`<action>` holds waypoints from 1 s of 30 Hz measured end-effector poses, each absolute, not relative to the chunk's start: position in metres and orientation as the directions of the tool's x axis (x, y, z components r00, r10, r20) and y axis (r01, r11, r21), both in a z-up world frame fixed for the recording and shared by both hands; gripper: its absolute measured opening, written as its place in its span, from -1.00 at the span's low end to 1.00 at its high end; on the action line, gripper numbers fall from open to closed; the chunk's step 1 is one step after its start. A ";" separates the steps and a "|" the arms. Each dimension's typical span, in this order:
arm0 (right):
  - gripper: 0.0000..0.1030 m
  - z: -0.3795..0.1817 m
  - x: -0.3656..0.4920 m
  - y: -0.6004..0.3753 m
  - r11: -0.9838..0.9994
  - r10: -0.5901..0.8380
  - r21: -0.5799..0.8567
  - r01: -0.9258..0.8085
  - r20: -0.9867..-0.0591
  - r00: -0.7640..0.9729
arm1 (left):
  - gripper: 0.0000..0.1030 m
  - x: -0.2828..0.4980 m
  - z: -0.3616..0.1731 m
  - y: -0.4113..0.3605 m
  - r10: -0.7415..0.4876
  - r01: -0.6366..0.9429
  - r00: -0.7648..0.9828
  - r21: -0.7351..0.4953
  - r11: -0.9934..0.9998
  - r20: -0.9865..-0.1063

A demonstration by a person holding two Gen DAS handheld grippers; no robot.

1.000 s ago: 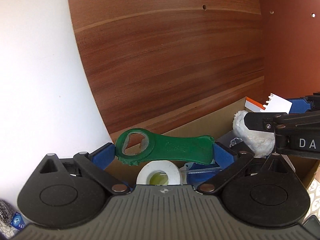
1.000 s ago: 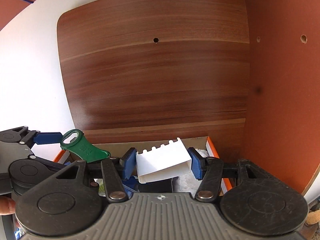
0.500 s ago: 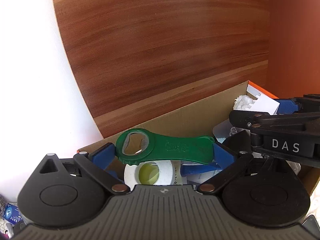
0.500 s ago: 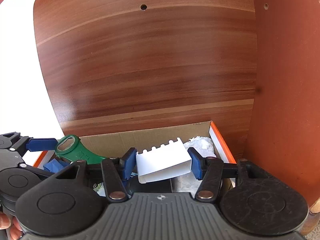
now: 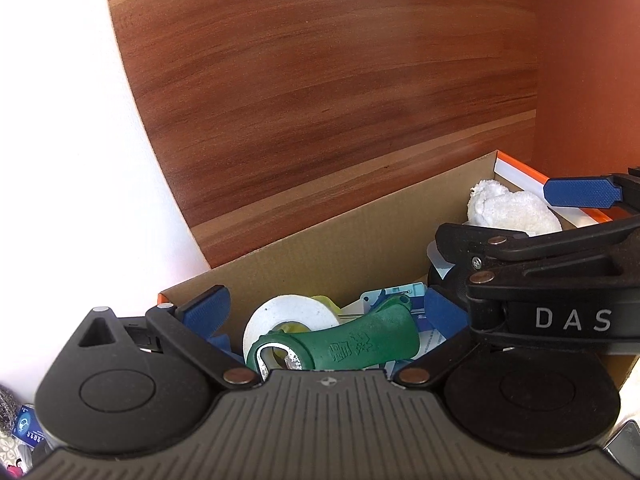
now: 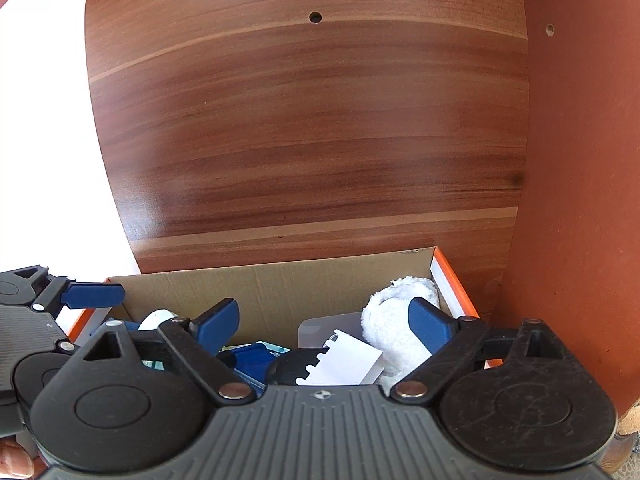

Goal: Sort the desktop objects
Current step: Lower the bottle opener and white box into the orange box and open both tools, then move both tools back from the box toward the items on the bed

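Both grippers hang over an open cardboard box (image 5: 320,248) with an orange rim (image 6: 452,280). My left gripper (image 5: 324,312) is open; the green bottle opener (image 5: 340,346) lies loose between its fingers, on a white tape roll (image 5: 292,312). My right gripper (image 6: 324,320) is open; the white comb-edged plastic piece (image 6: 344,362) lies loose in the box below it, beside a white towel (image 6: 396,320). The right gripper also shows at the right of the left wrist view (image 5: 560,280).
The box stands against a wooden back panel (image 6: 304,140), with a red-brown side panel (image 6: 580,200) on the right. Inside are a blue object (image 6: 252,360), a black item (image 6: 296,364) and printed cards (image 5: 392,294). Small packets (image 5: 24,432) lie at lower left.
Both grippers opened. The green opener dropped from the left gripper into the box, and the white plastic piece dropped from the right gripper. Both grippers moved lower over the box.
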State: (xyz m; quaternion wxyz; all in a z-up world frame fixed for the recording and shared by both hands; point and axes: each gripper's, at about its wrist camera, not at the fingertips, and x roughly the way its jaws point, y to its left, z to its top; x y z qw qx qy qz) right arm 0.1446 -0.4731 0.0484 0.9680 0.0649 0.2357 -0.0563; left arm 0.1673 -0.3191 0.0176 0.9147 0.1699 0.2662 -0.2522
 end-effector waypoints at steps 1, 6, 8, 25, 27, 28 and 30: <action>0.88 0.047 0.145 -0.474 0.984 -0.080 0.105 0.144 -0.463 0.883 | 1.00 0.165 0.017 -0.313 -0.380 0.550 0.733 0.163 0.819 -0.565; 0.89 0.046 0.131 -0.476 0.978 -0.068 0.147 0.150 -0.455 0.888 | 1.00 0.157 0.019 -0.295 -0.389 0.540 0.752 0.159 0.826 -0.532; 0.90 0.047 0.127 -0.476 0.977 -0.069 0.150 0.151 -0.448 0.891 | 1.00 0.152 0.019 -0.286 -0.389 0.537 0.763 0.171 0.826 -0.516; 0.98 0.050 0.087 -0.457 0.984 -0.051 0.133 0.120 -0.434 0.899 | 1.00 0.121 0.029 -0.217 -0.420 0.542 0.766 0.136 0.829 -0.487; 0.98 0.050 0.084 -0.453 0.985 -0.047 0.126 0.114 -0.439 0.897 | 1.00 0.115 0.028 -0.219 -0.427 0.543 0.765 0.126 0.830 -0.482; 0.98 0.050 0.083 -0.451 0.986 -0.043 0.124 0.108 -0.440 0.897 | 1.00 0.109 0.033 -0.217 -0.430 0.543 0.765 0.122 0.831 -0.479; 0.98 0.050 0.080 -0.447 0.987 -0.035 0.125 0.100 -0.439 0.898 | 1.00 0.106 0.036 -0.209 -0.434 0.542 0.767 0.117 0.832 -0.473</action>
